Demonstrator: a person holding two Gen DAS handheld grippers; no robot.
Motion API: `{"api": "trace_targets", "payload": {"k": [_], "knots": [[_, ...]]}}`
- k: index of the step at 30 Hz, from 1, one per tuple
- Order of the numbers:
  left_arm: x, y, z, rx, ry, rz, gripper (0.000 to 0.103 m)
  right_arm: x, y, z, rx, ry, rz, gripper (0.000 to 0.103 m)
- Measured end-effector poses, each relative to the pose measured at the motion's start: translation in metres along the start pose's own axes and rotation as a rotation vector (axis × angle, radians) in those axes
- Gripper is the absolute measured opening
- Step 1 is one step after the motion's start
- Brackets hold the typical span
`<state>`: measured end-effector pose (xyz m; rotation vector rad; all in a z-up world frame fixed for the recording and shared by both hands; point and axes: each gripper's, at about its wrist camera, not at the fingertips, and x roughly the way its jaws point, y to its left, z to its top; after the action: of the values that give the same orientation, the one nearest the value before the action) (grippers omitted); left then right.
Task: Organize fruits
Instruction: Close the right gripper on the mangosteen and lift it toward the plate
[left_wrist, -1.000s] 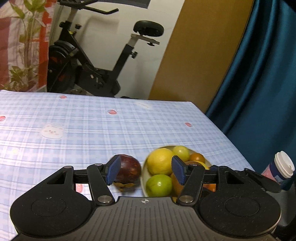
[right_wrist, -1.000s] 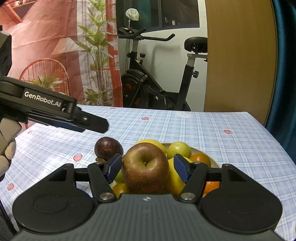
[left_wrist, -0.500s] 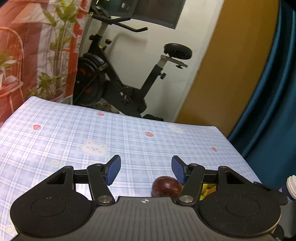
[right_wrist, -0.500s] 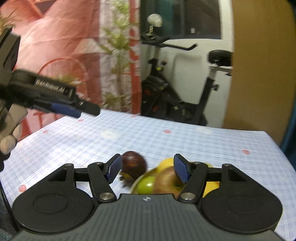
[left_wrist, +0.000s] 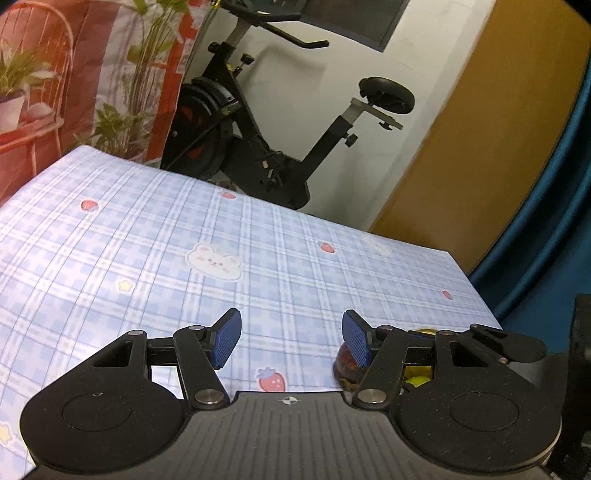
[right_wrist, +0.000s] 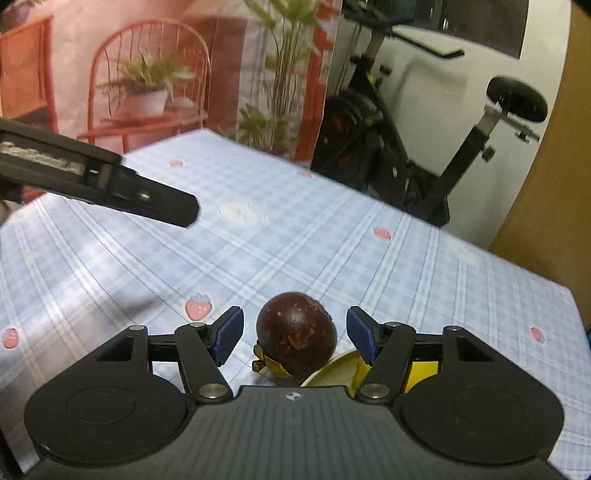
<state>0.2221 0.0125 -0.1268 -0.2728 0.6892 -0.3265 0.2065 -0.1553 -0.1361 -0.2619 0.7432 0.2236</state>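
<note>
Your mangosteen (right_wrist: 296, 329) sits on the table (right_wrist: 332, 251), dark purple with brown leaves under it, touching or just beside the pale rim of the bowl (right_wrist: 332, 363) at its right. In the right wrist view it lies between the blue pads of your right tool (right_wrist: 294, 332), but the pads stand clear of it on both sides: the jaws are about half open and grip nothing. A yellow fruit (right_wrist: 424, 371) shows in the bowl behind the right finger.

In the left wrist view the mangosteen (left_wrist: 347, 363) peeks out behind the right pad, with the yellow fruit (left_wrist: 419, 380) beyond. Your left tool (left_wrist: 291, 339) is also about half open and empty, over bare cloth.

From the right wrist view the left tool (right_wrist: 110, 177) reaches in from the left above the table; white lettering runs along its side, too blurred to read.

The table wears a blue plaid cloth printed with strawberries (left_wrist: 271, 379), a bear face (left_wrist: 215, 260) and stars. Behind it stand an exercise bike (left_wrist: 266, 122), a backdrop (right_wrist: 147, 74) picturing red chairs and plants, a wooden panel (left_wrist: 480, 129) and a teal curtain (left_wrist: 554, 221).
</note>
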Motion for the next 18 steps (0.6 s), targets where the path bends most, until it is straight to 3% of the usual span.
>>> {"api": "trace_targets", "payload": {"k": [12,18], "knots": [[0.000,0.011,-0.008,-0.020,0.006,-0.021,0.063,0.031,0.002,0.007,0.038,0.126,-0.045,0.060],[-0.004,0.011,-0.009,-0.027,0.006,-0.026,0.063,0.017,0.009,0.002,0.114,0.129,0.084,0.060]]}}
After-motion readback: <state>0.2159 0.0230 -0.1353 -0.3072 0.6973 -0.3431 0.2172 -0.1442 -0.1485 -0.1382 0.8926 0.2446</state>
